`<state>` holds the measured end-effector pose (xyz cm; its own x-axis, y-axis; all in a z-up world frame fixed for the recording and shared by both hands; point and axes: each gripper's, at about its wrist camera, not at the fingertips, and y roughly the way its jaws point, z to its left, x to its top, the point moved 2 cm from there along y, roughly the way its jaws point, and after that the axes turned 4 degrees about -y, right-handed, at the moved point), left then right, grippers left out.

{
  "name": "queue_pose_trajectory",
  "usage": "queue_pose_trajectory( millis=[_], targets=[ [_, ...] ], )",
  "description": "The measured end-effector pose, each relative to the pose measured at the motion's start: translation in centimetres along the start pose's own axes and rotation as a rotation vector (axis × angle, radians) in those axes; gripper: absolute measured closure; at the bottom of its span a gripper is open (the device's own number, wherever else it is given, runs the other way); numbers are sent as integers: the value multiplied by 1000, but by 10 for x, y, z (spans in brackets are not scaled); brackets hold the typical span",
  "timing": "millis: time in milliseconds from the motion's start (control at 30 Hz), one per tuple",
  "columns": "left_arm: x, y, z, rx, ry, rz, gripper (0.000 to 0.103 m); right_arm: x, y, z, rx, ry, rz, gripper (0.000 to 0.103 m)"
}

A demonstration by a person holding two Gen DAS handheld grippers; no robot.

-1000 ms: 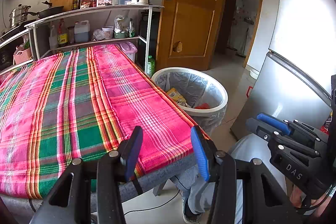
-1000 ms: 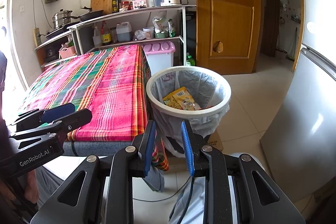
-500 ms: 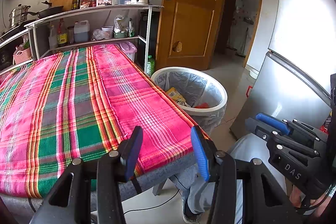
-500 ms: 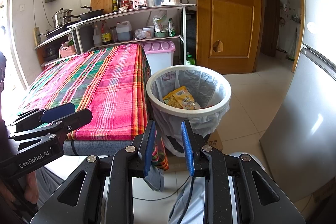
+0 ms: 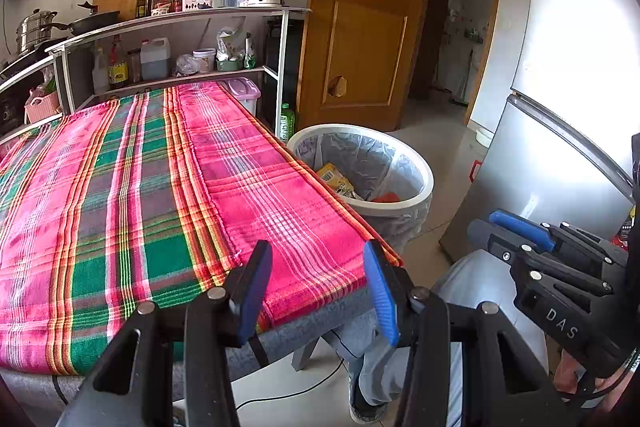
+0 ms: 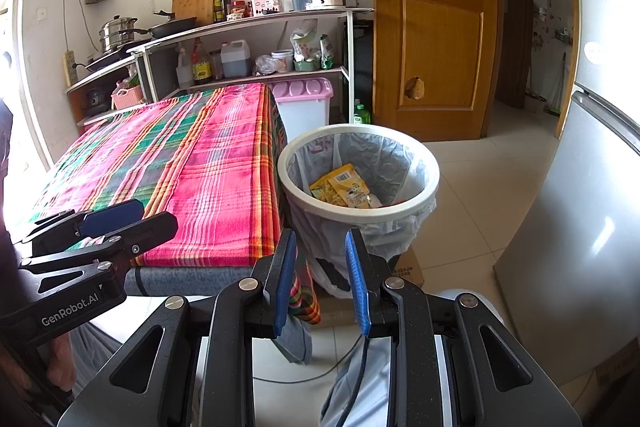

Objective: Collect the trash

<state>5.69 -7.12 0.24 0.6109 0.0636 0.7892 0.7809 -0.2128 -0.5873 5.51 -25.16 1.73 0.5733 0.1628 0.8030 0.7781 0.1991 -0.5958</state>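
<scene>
A white trash bin [image 6: 424, 163] with a clear liner stands on the floor beside the table's right side; it also shows in the left wrist view [image 5: 420, 171]. Yellow wrappers [image 6: 340, 183] and something red [image 5: 386, 197] lie inside it. My left gripper [image 5: 316, 287] is open and empty over the near edge of the table. My right gripper [image 6: 320, 273] is open and empty, low in front of the bin. Each gripper shows at the edge of the other's view. No loose trash shows on the plaid cloth [image 5: 160, 187].
A shelf unit [image 6: 248, 23] with a kettle, bottles and pots stands behind the table. A pink-lidded box [image 6: 304, 107] sits behind the bin. A wooden door [image 6: 432, 27] is at the back and a grey fridge [image 6: 580, 207] at the right. A cardboard box [image 6: 408, 269] lies under the bin.
</scene>
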Motion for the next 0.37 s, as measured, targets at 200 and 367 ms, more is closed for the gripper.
queue_pose_trajectory(
  millis=[200,367],
  targets=[
    [-1,1,0,0,0,-1,54,-1,1,-1,-1,-2,2,76],
    [-2,0,2,0,-4,-7,54,-1,1,-1,-1,-3,1,76]
  ],
)
